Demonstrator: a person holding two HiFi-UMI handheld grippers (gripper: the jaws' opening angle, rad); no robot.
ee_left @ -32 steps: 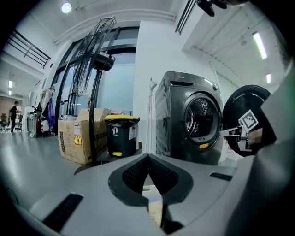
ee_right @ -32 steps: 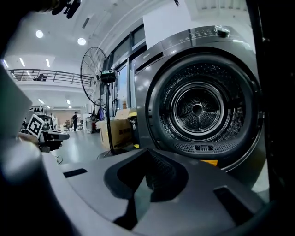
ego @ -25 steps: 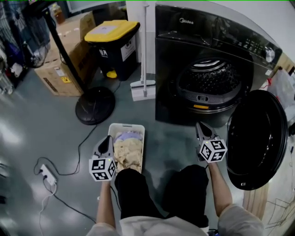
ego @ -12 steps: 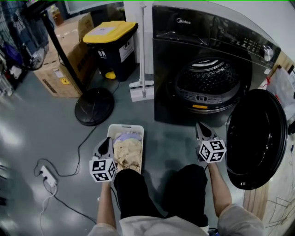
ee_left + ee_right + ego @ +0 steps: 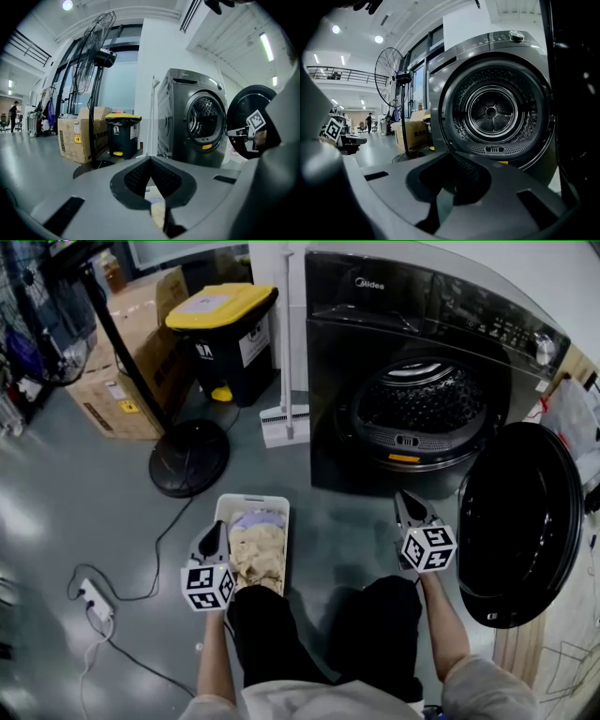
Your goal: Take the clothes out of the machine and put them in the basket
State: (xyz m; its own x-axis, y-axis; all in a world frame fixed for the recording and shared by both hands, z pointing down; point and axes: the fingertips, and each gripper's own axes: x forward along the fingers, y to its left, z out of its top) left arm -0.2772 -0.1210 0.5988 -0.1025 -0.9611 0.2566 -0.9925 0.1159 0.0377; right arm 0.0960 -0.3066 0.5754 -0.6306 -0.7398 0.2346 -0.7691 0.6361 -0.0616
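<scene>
The left gripper [image 5: 215, 532] sat at lower left of the head view, its jaws pressed together on nothing; its own view [image 5: 151, 162] showed the tips meeting. Just right of it lay the white basket [image 5: 223, 517], long and narrow, holding a beige garment [image 5: 258, 555] heaped near the person and a lavender garment [image 5: 258, 519] at the far end. The right gripper [image 5: 405, 499], lower right of centre, was likewise closed and empty [image 5: 451, 158], pointing at the washing machine [image 5: 375, 306]. The machine's door [image 5: 520, 521] hung open at right, and the drum [image 5: 491, 111] showed bare perforated metal. At upper left stood a black bin [image 5: 220, 343], its yellow lid shut.
</scene>
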